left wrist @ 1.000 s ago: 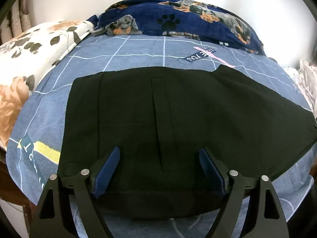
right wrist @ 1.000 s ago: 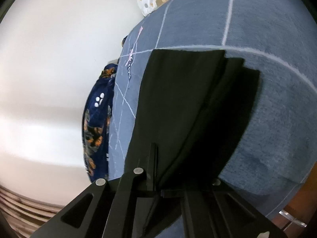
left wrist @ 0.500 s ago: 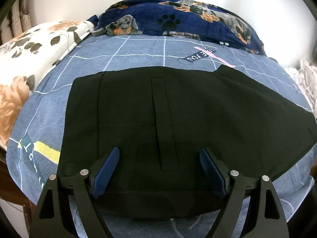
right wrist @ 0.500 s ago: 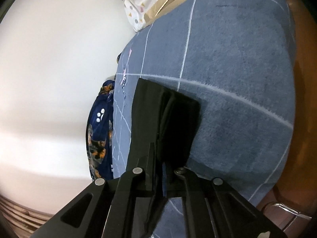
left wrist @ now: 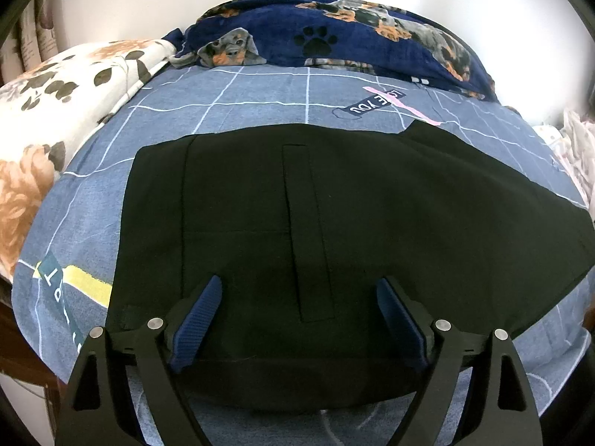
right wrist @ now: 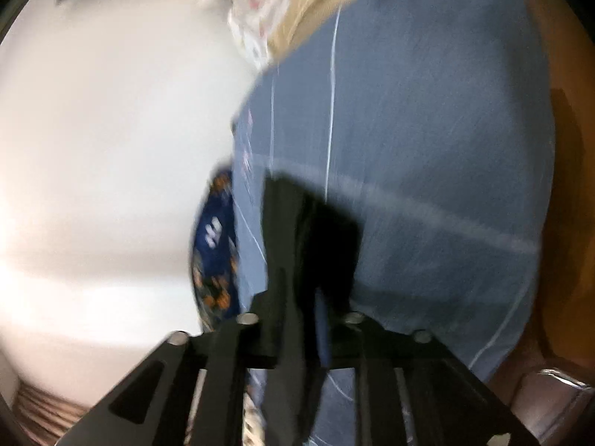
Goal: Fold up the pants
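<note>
Black pants (left wrist: 334, 204) lie flat across the blue checked bedsheet (left wrist: 260, 111), waistband toward the left wrist camera. My left gripper (left wrist: 299, 286) stands open just above the waistband, its blue pads (left wrist: 197, 319) wide apart with nothing pinched. In the blurred right wrist view, the folded end of the pants (right wrist: 297, 215) runs between the fingers of my right gripper (right wrist: 303, 297). Its jaws are opening: a narrow gap shows, with one blue pad (right wrist: 321, 329) bared beside the cloth.
A navy dog-print blanket (left wrist: 353, 37) is bunched at the far side by the white wall. A floral pillow (left wrist: 55, 111) lies at the left. Pale patterned bedding (right wrist: 253, 29) and a brown wooden bed edge (right wrist: 569, 148) border the sheet in the right wrist view.
The right gripper slid along the bed, so less of the black cloth shows ahead of it, and its shut jaws have parted. The left gripper and the waistband have not moved.
</note>
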### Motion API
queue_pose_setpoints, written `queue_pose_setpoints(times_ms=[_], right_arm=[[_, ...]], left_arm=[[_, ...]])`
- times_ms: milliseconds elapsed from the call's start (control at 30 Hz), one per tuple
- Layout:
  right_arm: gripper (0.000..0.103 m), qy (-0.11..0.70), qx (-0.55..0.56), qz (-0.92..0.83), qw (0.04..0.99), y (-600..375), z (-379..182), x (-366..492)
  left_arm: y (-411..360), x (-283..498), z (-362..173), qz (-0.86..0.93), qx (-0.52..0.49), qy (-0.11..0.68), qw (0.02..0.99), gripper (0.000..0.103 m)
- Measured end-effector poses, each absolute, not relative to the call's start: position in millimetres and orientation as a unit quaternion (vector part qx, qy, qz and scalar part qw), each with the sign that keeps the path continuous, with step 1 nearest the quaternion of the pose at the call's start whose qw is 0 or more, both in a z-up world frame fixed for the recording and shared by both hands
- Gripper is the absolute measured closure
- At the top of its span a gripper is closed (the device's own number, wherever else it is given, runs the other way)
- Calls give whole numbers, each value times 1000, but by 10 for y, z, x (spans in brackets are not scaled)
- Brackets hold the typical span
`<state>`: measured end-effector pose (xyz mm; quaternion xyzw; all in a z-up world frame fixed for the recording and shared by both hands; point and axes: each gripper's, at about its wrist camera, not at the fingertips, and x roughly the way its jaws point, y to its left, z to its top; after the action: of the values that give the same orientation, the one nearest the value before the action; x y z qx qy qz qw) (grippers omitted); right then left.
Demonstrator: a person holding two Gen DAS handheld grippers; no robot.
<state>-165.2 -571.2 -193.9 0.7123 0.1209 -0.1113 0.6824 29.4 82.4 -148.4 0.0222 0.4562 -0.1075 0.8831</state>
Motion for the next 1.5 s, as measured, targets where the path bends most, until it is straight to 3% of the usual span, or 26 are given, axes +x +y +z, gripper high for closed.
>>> queue_pose_setpoints(times_ms=[233,567,700,833,1000,1067,1100,1133,1500], right_arm=[[78,144,680,-168,699,-5949,-1855,-1879],[79,143,697,-118,693,-5829,-1919,-1682],[77,154,702,-104,687,-5770,-1932,-1525],[68,171,683,-99,704,-5709,-1852,-1379],[66,191,668,-102,712,-5689,-1786,-1136],[67,204,650,-108,724,-5651,-1742,-1039],[76,211,640,-117,730,-5634,-1721,-995],[92,226,629,-129,733,-5618,-1717,-949],[93,237,610,-172,737,-5570,-1687,-940]], left_arm=[[827,295,-1484,-108,22,457,883,15],[819,299,-1486,-109,20,456,883,14],[819,301,-1487,-109,20,456,883,14],[820,299,-1489,-109,20,455,883,14],[817,299,-1488,-109,20,455,884,13],[819,300,-1489,-109,19,455,883,13],[820,299,-1490,-109,19,455,883,13],[813,300,-1491,-108,19,455,884,13],[807,306,-1483,-110,19,455,883,13]])
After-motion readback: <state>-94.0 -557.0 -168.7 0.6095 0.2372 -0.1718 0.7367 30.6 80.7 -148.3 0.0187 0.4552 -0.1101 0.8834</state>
